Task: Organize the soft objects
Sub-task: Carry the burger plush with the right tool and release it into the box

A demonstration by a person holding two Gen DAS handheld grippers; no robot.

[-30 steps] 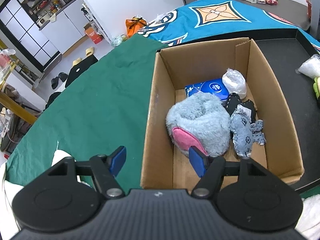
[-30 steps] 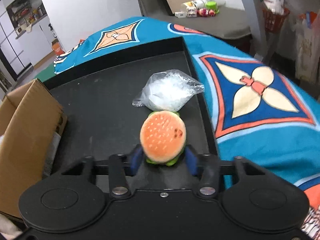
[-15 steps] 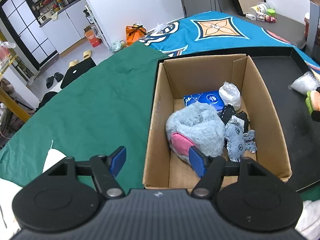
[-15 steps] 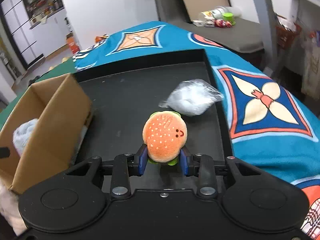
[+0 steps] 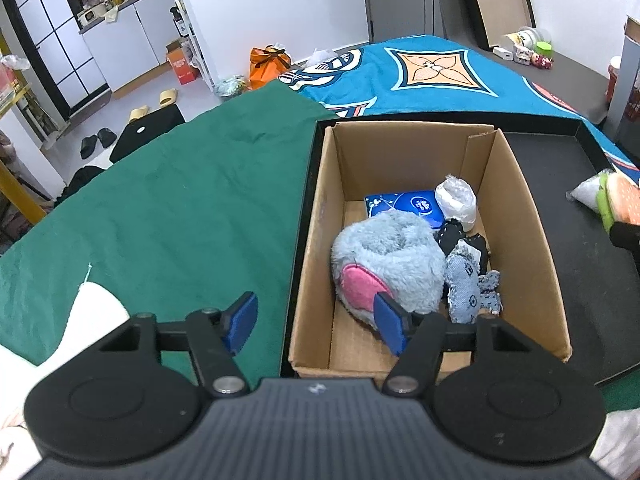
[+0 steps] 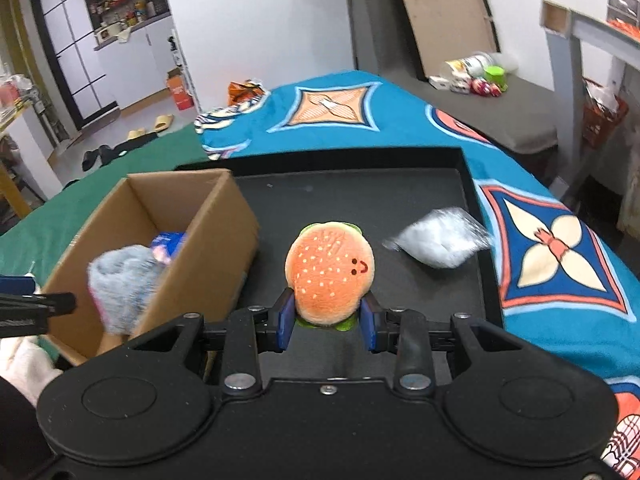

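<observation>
My right gripper [image 6: 327, 322] is shut on an orange plush burger [image 6: 330, 270] and holds it above the black tray [image 6: 360, 188], right of the cardboard box [image 6: 208, 240]. The burger also shows at the right edge of the left wrist view [image 5: 622, 204]. My left gripper [image 5: 316, 322] is open and empty over the box's near left wall [image 5: 310, 248]. In the box lie a grey-blue furry plush [image 5: 388, 256], a denim toy [image 5: 468, 284], a blue tissue pack [image 5: 408, 206] and a white bag [image 5: 456, 198].
A clear bag of white stuffing [image 6: 438, 236] lies on the tray to the right of the burger. Green cloth [image 5: 160, 208] covers the surface left of the box. A blue patterned blanket [image 6: 540, 216] lies behind and right of the tray.
My right gripper has lifted the burger off the tray and swung left toward the box. My left gripper has drawn back a little and stays open.
</observation>
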